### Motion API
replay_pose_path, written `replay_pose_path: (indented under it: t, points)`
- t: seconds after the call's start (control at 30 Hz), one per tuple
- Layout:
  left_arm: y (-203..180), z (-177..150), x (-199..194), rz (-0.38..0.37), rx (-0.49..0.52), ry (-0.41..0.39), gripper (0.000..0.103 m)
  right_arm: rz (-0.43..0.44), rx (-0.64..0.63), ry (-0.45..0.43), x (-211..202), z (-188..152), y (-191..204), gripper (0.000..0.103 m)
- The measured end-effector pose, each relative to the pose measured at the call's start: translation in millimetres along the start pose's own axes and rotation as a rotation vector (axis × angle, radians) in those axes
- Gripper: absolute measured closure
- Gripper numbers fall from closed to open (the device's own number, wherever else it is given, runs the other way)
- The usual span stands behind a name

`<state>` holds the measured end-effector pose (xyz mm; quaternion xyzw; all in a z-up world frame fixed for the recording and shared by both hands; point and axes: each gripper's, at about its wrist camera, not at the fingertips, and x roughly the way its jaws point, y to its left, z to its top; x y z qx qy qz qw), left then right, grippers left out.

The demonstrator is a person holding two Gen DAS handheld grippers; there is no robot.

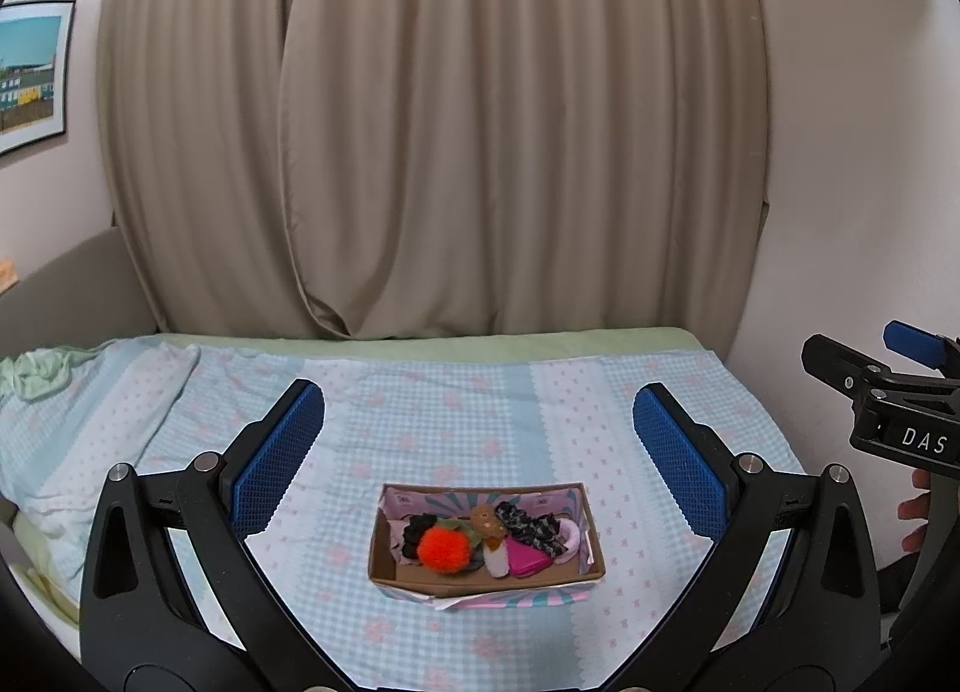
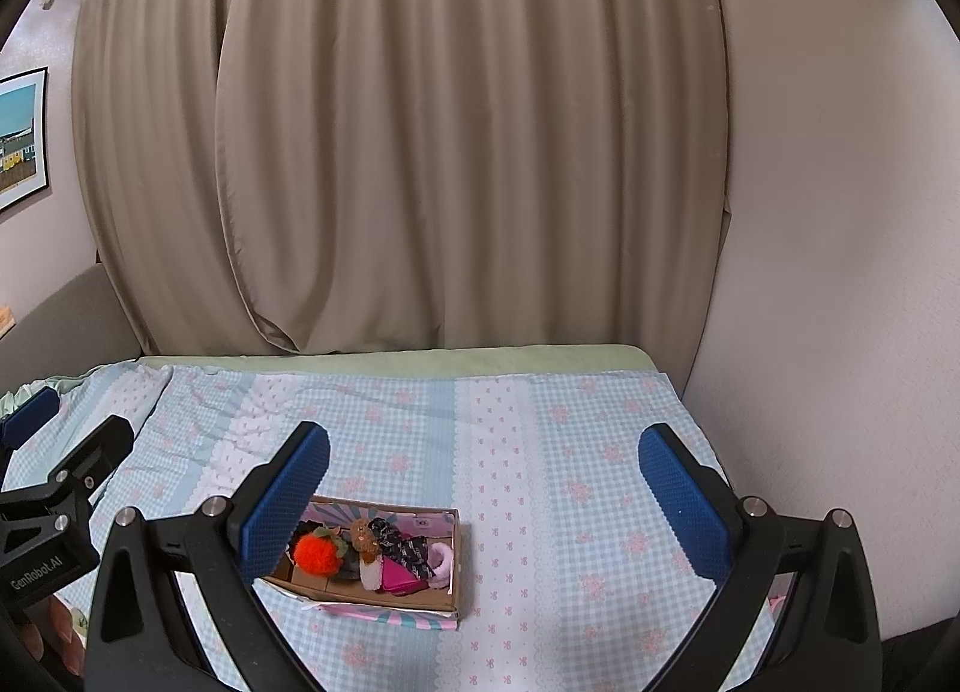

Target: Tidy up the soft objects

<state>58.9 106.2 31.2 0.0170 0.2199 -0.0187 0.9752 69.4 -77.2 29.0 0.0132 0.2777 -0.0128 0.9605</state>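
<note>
A shallow cardboard box (image 1: 591, 536) (image 2: 459, 548) lies on the bed. It holds soft items: an orange pompom (image 1: 441, 549) (image 2: 315, 554), a brown plush (image 1: 487, 518) (image 2: 362, 536), a dark patterned scrunchie (image 1: 531, 525) (image 2: 399, 545), a magenta pouch (image 1: 528, 560) (image 2: 396, 575) and a pink fuzzy ring (image 1: 571, 536) (image 2: 444, 559). My left gripper (image 1: 477, 440) is open and empty, held above the bed just behind the box. My right gripper (image 2: 483, 470) is open and empty, above the bed to the right of the box.
The bed has a blue checked sheet (image 1: 456, 404) (image 2: 570, 452). Beige curtains (image 1: 432, 122) hang behind it. A wall (image 2: 828, 212) borders the bed's right side. A crumpled green cloth (image 1: 36, 374) lies at far left.
</note>
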Motion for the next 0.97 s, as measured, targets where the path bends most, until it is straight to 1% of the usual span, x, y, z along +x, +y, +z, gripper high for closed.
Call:
replay_pose_path:
  t: [0.57,0.73,0.8,0.97]
  points:
    - [-1.3,-0.1,0.9,0.009,-0.001,-0.009,0.000,-0.001,0.000,0.003,1.8,-0.3,1.8,0.000]
    - [2.3,-0.2,2.9,0.037,0.002,-0.030,0.000,-0.002,0.000,0.003,2.1,-0.5,2.0,0.000]
    - [3.6,-0.2,5.8,0.048,0.007,-0.035,0.000,-0.004,0.000,0.007,4.1,-0.5,3.0,0.000]
    - [8.3,-1.7,14.1,0.040,0.000,-0.038,0.000,-0.006,0.002,0.033,13.0,2.1,5.1,0.000]
